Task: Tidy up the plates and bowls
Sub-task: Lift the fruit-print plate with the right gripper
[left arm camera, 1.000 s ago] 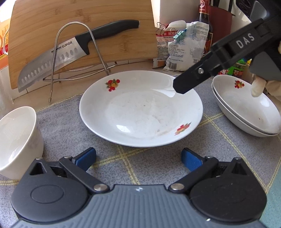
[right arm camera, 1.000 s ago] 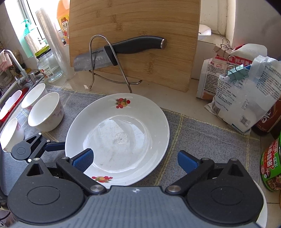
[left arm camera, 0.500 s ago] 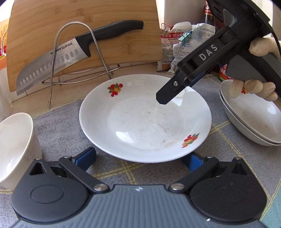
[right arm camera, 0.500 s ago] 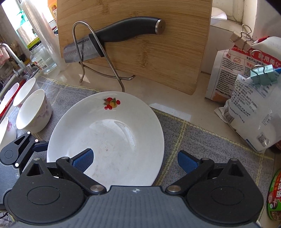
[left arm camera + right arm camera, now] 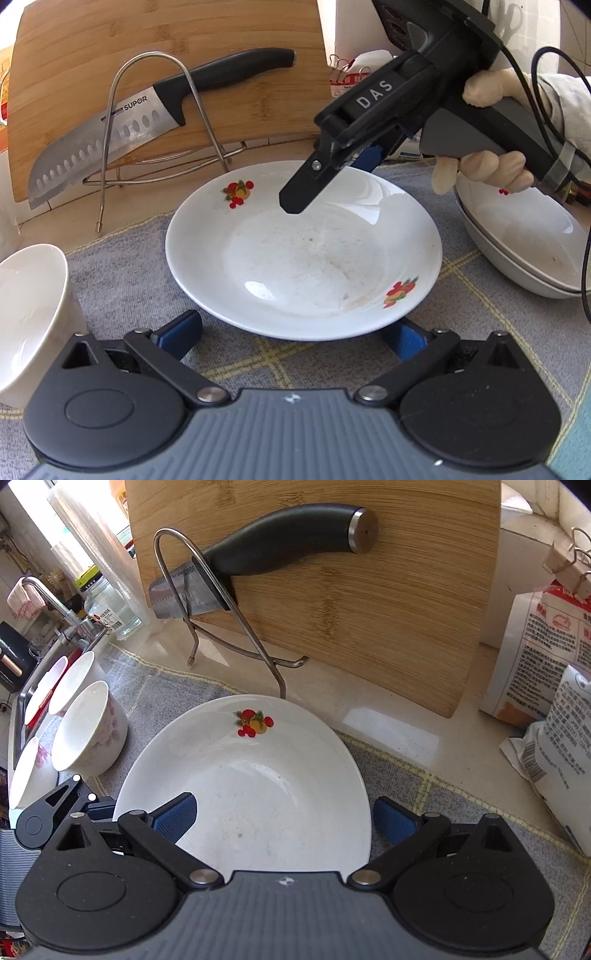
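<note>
A white plate [image 5: 303, 258] with red fruit prints lies on the grey checked mat [image 5: 122, 273]. My left gripper [image 5: 291, 332] is open at its near rim, and the rim overlaps the right blue pad [image 5: 404, 339]. From the far right my right gripper [image 5: 332, 181] reaches in, open, with one finger [image 5: 295, 199] above the plate's inside. In the right wrist view the plate [image 5: 258, 786] has its rim between the open right gripper's [image 5: 284, 821] pads: the left pad [image 5: 173, 818] is over the inside, the right pad [image 5: 395, 825] outside. Two stacked plates [image 5: 517, 240] sit to the right.
A bamboo cutting board [image 5: 369, 590] and a knife [image 5: 280, 542] rest on a wire rack [image 5: 236, 609] behind the plate. White bowls [image 5: 88, 731] stand at the left by the sink [image 5: 37, 686]; one bowl [image 5: 29, 314] is near my left gripper. Food bags [image 5: 554, 720] stand at the right.
My right gripper has moved left and down from the stacked plates to the single plate's far right rim. My left gripper has edged forward to the plate's near rim.
</note>
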`<move>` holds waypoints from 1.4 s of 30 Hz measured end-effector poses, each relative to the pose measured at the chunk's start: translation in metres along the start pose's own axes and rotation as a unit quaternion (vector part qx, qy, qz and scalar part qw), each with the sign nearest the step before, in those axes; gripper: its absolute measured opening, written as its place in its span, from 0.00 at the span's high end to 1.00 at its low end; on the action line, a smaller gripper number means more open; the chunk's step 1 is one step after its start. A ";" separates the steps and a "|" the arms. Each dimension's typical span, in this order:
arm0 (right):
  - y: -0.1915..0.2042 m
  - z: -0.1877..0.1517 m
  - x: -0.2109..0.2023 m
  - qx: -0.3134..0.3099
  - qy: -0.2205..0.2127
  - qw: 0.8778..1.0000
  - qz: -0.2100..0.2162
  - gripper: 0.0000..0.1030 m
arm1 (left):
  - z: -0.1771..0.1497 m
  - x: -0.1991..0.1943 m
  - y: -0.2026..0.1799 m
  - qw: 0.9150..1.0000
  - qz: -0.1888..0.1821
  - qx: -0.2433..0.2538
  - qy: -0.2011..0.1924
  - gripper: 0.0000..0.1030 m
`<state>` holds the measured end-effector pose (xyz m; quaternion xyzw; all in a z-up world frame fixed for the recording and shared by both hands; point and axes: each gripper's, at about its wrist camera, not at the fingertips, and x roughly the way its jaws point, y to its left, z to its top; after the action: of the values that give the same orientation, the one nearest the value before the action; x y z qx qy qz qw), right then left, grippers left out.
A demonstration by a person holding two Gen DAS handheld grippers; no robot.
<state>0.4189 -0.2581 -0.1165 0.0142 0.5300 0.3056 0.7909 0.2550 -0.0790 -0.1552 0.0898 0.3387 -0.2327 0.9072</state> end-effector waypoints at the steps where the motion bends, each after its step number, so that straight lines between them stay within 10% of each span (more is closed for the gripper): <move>1: 0.000 0.002 0.001 0.000 -0.002 1.000 0.004 0.00 | 0.000 0.000 0.000 1.000 -0.001 0.000 -0.001 0.00; 42: 0.001 0.021 0.013 -0.048 0.005 0.998 0.047 0.07 | 0.003 -0.001 0.000 0.999 -0.023 0.045 -0.006 0.00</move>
<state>0.4400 -0.2443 -0.1180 -0.0001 0.5174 0.3677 0.7727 0.2564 -0.0794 -0.1519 0.1213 0.3247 -0.2688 0.8987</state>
